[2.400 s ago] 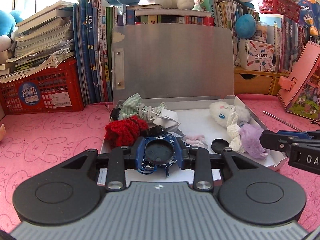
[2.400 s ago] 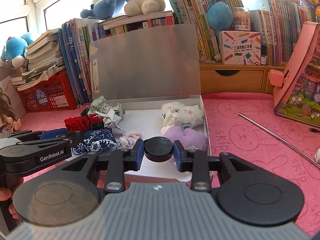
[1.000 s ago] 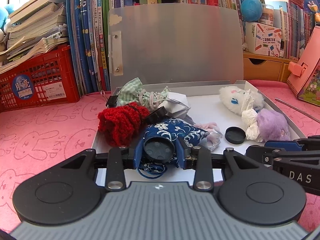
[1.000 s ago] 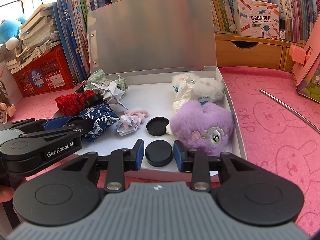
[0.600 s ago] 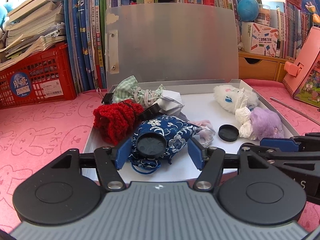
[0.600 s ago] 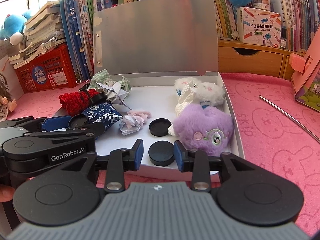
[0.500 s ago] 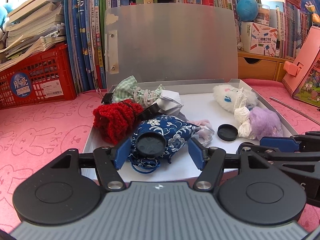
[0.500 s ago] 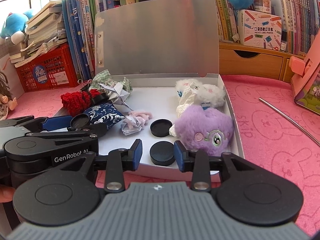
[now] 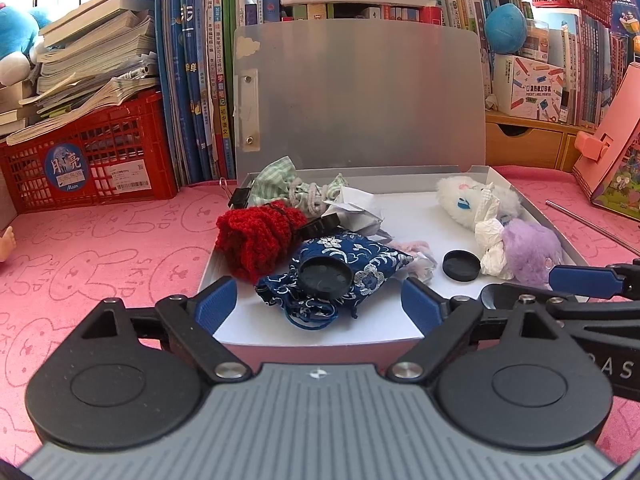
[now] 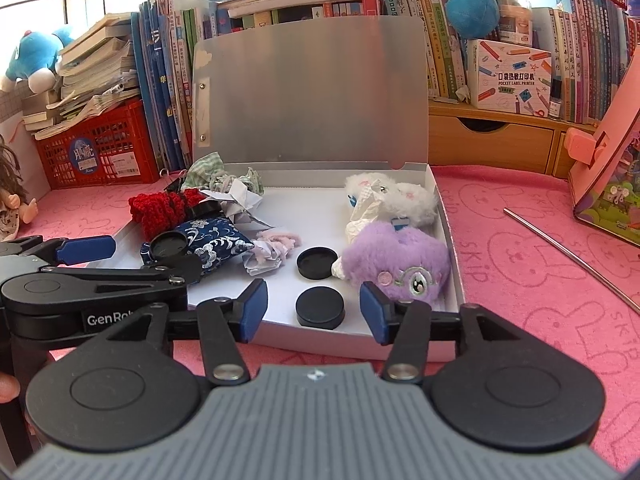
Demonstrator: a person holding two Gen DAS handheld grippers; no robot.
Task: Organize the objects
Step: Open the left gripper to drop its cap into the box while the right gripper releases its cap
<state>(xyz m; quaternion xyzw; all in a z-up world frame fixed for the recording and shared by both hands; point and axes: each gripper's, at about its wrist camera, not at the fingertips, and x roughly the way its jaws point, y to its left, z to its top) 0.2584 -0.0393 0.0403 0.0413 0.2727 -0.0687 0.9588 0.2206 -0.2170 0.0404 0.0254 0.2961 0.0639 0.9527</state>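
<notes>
Left to right across the pink counter (image 9: 100,248): red crate (image 9: 88,164) by the books, then the open white box (image 9: 320,340) with its lid stood upright behind

Box contents, left side: red knitted pouch (image 9: 256,240), black binder clip (image 9: 239,197) at the far-left corner, green checked cloth (image 9: 280,184), crumpled paper (image 9: 356,212). Blue floral pouch (image 9: 340,276) in front of these, a black round cap (image 9: 325,276) resting on top of it

Left gripper (image 9: 316,306): jaws wide apart, holding nothing, low at the near edge of the box. Cap on the pouch lies straight ahead, just past the fingertip line, roughly centred in the gap

Box middle: second black cap (image 10: 317,263), open side up, on the box floor; third cap (image 10: 320,306), flat side up, near the front wall

Right gripper (image 10: 313,312): jaws apart, empty; the third cap sits between the fingertips, touching neither. Right gripper is the nearer one to both floor caps. Caps are round, no long axis to align

Box right side: white plush (image 10: 396,196), purple plush (image 10: 400,260) against the right wall

Far right on the counter: metal rod (image 10: 568,254), well apart from the box

Judgement: both caps look set down; both grippers level, pointing into the box
</notes>
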